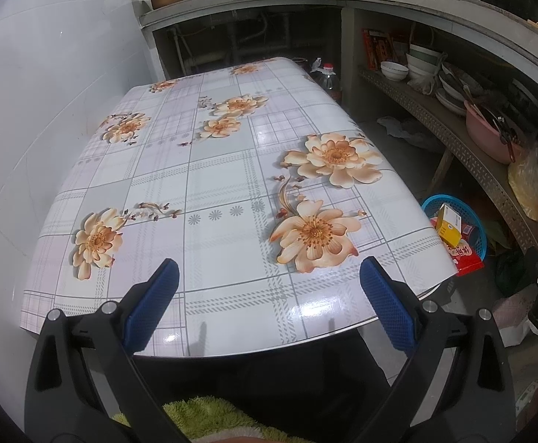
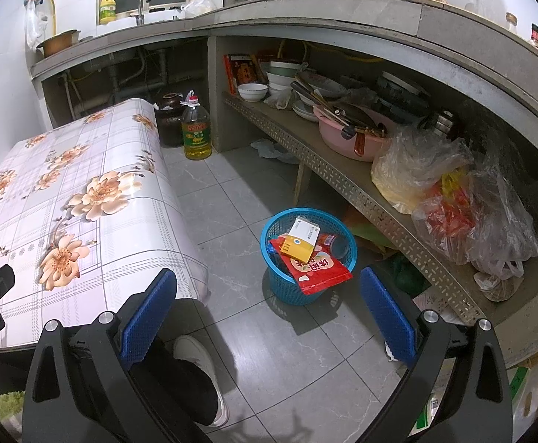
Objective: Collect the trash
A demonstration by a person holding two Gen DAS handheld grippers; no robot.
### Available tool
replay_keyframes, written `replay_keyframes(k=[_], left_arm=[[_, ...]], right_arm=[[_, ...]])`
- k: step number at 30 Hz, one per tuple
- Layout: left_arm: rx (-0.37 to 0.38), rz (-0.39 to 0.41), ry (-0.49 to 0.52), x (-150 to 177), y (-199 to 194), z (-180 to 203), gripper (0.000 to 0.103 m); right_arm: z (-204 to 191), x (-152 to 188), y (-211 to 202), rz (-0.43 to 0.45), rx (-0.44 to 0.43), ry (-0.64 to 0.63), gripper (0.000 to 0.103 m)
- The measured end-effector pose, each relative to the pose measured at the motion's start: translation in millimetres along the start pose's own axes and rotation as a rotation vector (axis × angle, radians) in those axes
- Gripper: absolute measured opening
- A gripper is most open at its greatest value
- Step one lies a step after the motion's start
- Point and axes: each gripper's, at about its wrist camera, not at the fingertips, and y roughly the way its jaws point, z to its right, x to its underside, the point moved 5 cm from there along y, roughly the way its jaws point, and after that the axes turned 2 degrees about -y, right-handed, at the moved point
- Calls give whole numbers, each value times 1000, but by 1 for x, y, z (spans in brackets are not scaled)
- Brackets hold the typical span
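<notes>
Bench with floral cloth bare, no trash visible on top. Blue basket on floor just beside bench, holding red snack bag, yellow box, white box. Left gripper and right gripper: jaws wide apart, nothing held. Collection looks essentially finished.

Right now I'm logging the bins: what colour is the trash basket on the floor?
Blue, a mesh plastic basket; clearest in the right wrist view.
</notes>
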Motion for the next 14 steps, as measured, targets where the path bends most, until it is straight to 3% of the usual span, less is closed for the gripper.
replay_keyframes(k=[14], left_arm=[[1,-2,4,1,0,0,94]], right_arm=[[0,-1,0,-1,-1,0,97]])
